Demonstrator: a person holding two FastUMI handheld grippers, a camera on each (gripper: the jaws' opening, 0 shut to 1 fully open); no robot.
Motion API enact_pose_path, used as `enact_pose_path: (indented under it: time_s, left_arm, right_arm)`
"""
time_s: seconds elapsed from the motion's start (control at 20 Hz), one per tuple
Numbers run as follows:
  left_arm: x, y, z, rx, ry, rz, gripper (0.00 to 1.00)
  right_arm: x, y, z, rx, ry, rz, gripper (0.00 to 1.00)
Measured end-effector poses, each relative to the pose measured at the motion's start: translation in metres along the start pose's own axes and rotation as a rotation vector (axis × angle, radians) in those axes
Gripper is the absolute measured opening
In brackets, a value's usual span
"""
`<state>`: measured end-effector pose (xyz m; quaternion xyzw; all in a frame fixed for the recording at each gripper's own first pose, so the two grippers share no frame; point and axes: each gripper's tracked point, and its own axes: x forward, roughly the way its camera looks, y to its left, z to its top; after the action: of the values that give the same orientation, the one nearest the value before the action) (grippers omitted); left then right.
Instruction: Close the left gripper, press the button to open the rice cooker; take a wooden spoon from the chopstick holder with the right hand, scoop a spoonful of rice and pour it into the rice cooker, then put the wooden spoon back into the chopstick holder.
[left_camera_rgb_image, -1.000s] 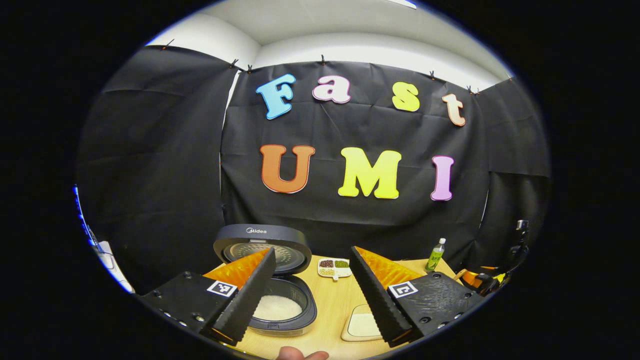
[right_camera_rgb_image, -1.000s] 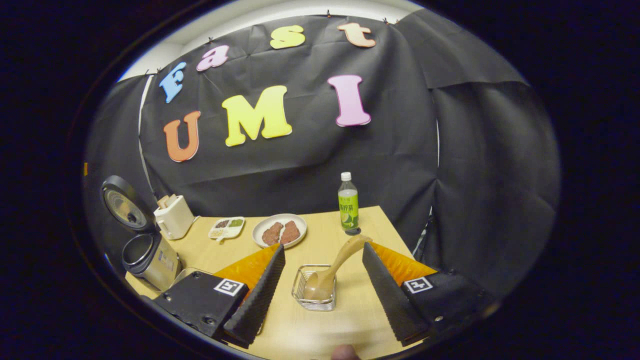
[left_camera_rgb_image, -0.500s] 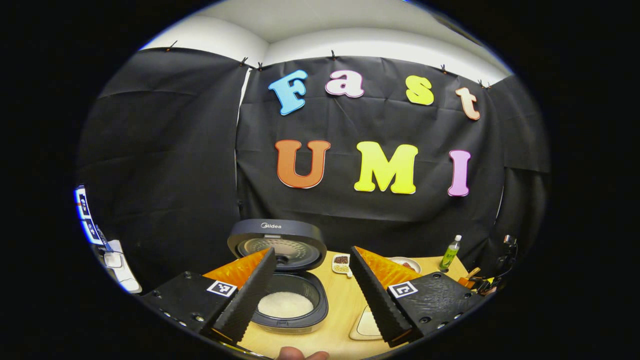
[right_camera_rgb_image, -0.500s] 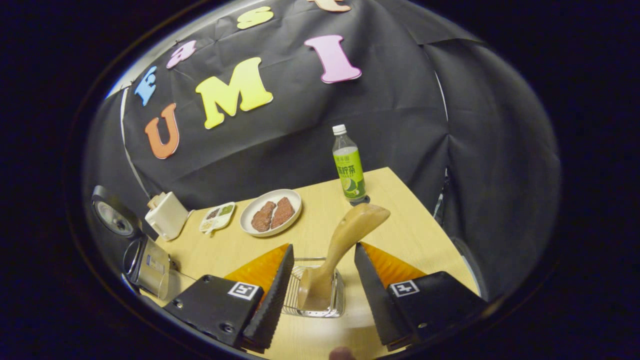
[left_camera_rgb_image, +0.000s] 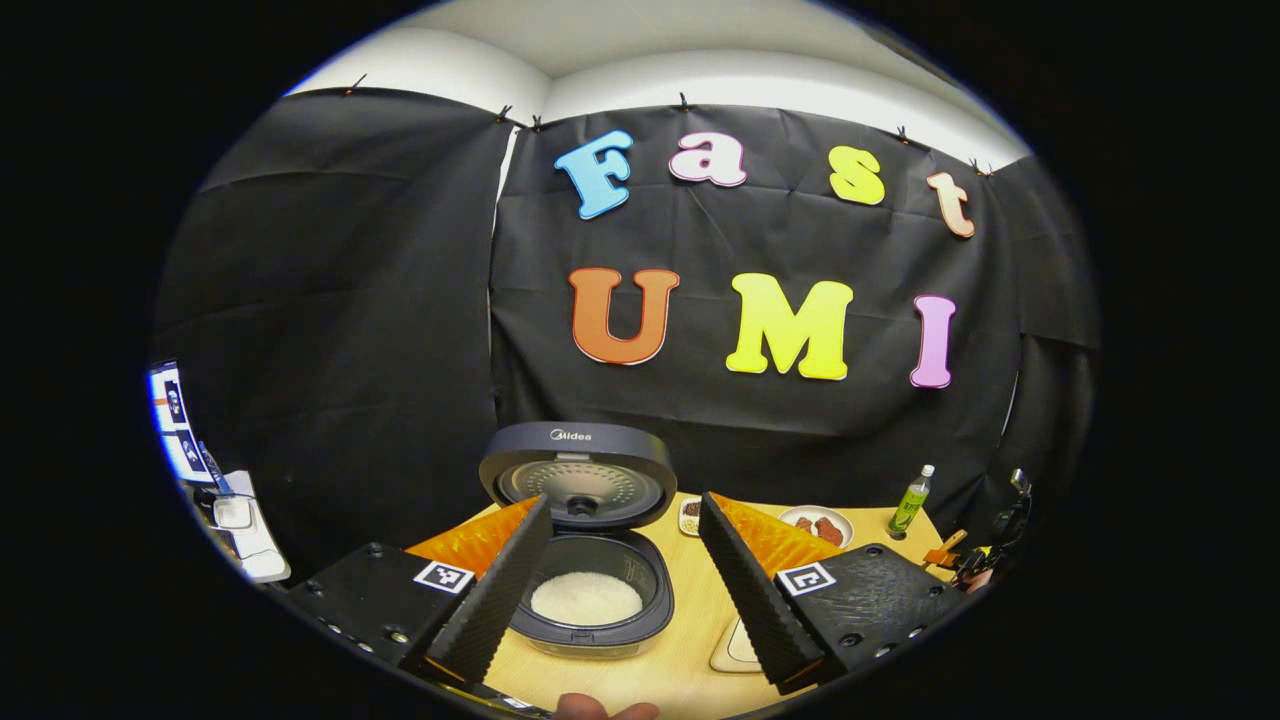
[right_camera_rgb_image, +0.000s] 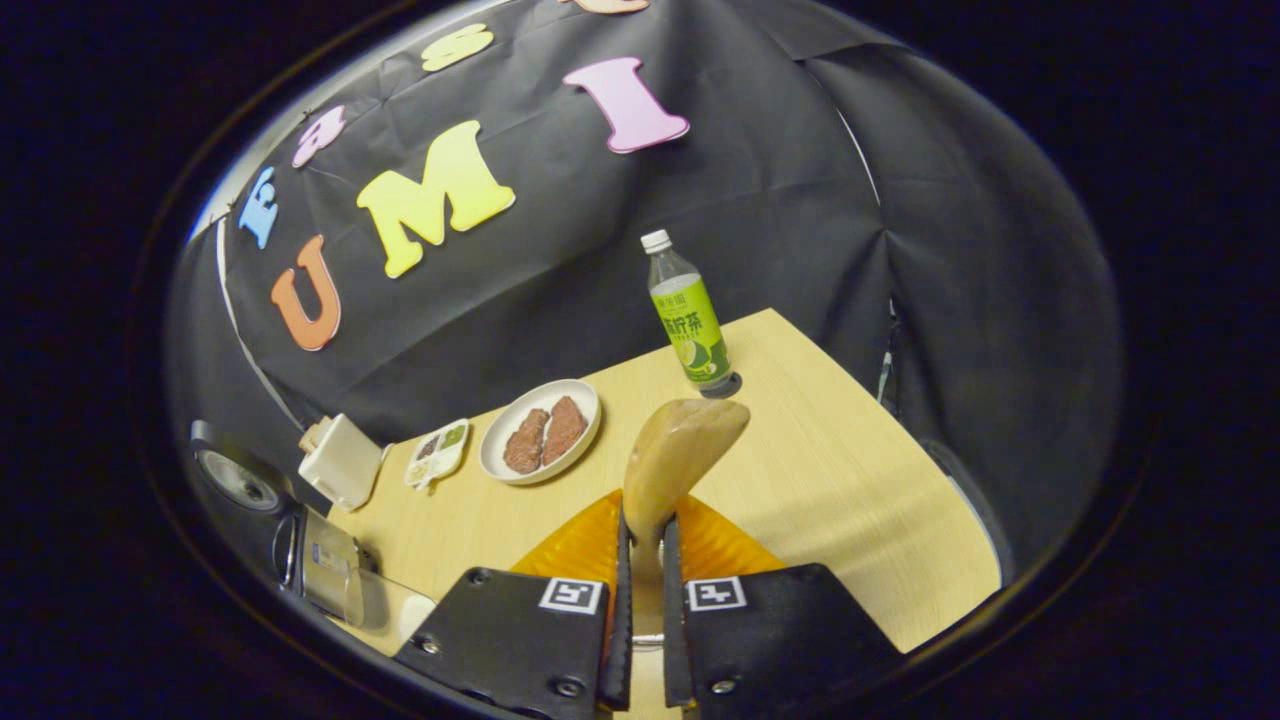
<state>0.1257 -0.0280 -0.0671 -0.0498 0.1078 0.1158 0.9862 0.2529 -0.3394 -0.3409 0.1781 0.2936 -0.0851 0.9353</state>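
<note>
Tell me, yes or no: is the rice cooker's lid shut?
No, the rice cooker has its lid standing up, with white rice showing inside.

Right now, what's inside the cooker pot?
The cooker stands open, lid up. White rice lies in the pot's bottom. The left gripper's finger hides the pot's near-left edge, so that part cannot be checked.

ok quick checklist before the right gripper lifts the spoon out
1. Right gripper jaws shut on the light wooden spoon handle: ok.
2. Dark round rice cooker lid up: ok.
3. White rice in the cooker pot: ok.
4. Left gripper jaws open, holding nothing: ok.
5. Green-labelled plastic bottle stands behind the spoon, apart from it: ok.
6. Spoon free of the holder: cannot tell, holder hidden.
</note>
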Motion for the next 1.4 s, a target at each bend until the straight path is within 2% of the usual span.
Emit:
enact_pose_path:
  time_s: [0.15,0.4,0.5,0.6,0.8,1.0,1.2,1.4]
  left_arm:
    - [-0.005,0.004,-0.002,0.003,0.011,-0.015,0.95]
    - [-0.022,0.015,-0.002,-0.001,0.006,-0.053,0.95]
    - [-0.029,0.025,0.0,0.01,-0.01,-0.066,0.95]
    - [-0.034,0.037,0.004,0.014,-0.027,-0.072,0.95]
    - [-0.042,0.071,0.007,0.004,-0.041,-0.064,0.95]
    - [-0.054,0.103,0.009,0.005,-0.07,-0.067,0.95]
    - [-0.06,0.113,0.008,0.009,-0.094,-0.136,0.95]
    - [-0.056,0.117,-0.006,0.01,-0.07,-0.196,0.95]
  right_arm:
    - [-0.017,0.009,0.011,-0.004,-0.032,-0.008,0.1]
    - [-0.056,0.034,0.054,-0.089,-0.154,-0.042,0.09]
    - [-0.08,0.06,0.069,-0.094,-0.19,-0.028,0.09]
    - [-0.104,0.099,0.07,-0.124,-0.201,0.021,0.09]
    - [-0.129,0.178,0.043,-0.191,-0.17,0.116,0.08]
    - [-0.133,0.233,0.0,-0.23,-0.113,0.162,0.09]
    - [-0.127,0.259,-0.051,-0.267,-0.039,0.147,0.09]
    - [-0.106,0.255,-0.091,-0.366,0.005,0.074,0.09]
